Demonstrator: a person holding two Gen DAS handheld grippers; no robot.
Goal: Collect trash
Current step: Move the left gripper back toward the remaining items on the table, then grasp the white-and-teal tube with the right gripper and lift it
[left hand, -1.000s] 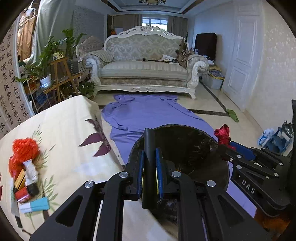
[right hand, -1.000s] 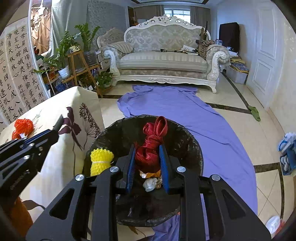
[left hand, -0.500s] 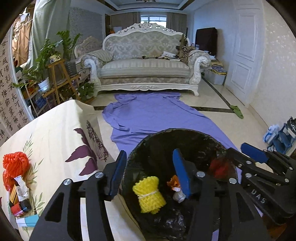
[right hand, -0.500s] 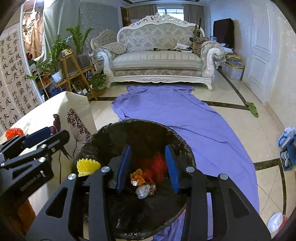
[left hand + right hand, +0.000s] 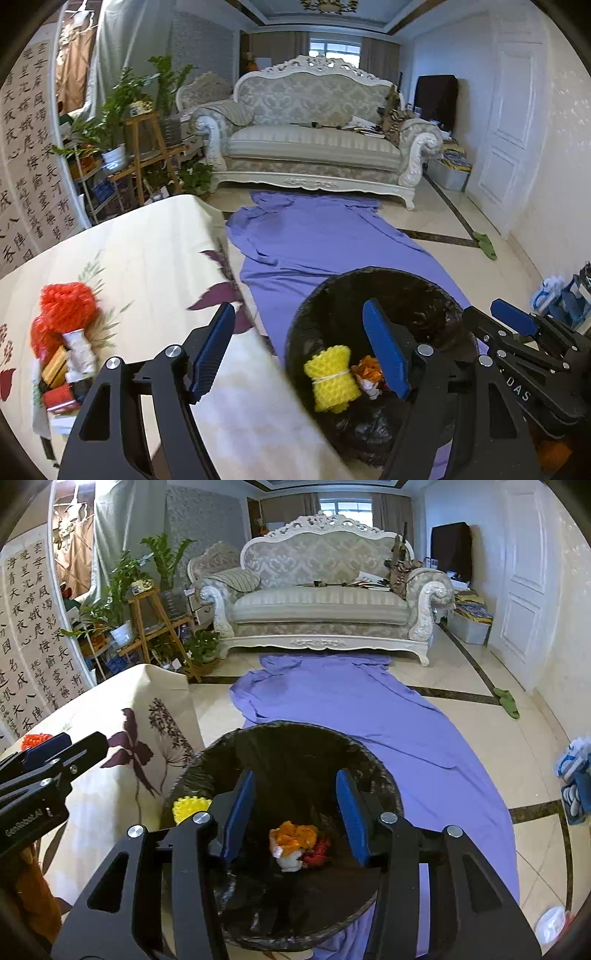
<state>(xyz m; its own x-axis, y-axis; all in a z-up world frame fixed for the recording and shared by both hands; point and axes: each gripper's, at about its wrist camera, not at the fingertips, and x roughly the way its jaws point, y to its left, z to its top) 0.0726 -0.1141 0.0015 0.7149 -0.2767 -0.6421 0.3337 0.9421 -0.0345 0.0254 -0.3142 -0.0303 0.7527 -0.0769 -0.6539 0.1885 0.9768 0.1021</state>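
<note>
Both tools, the left tool and the right tool, were held spread wide and empty above the black-lined bin. Yellow mesh and red trash were seen inside it (more trash was left on the table).

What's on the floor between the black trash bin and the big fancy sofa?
A purple cloth lies spread over the floor from the sofa to the trash bin, clearest in the right wrist view.
</note>
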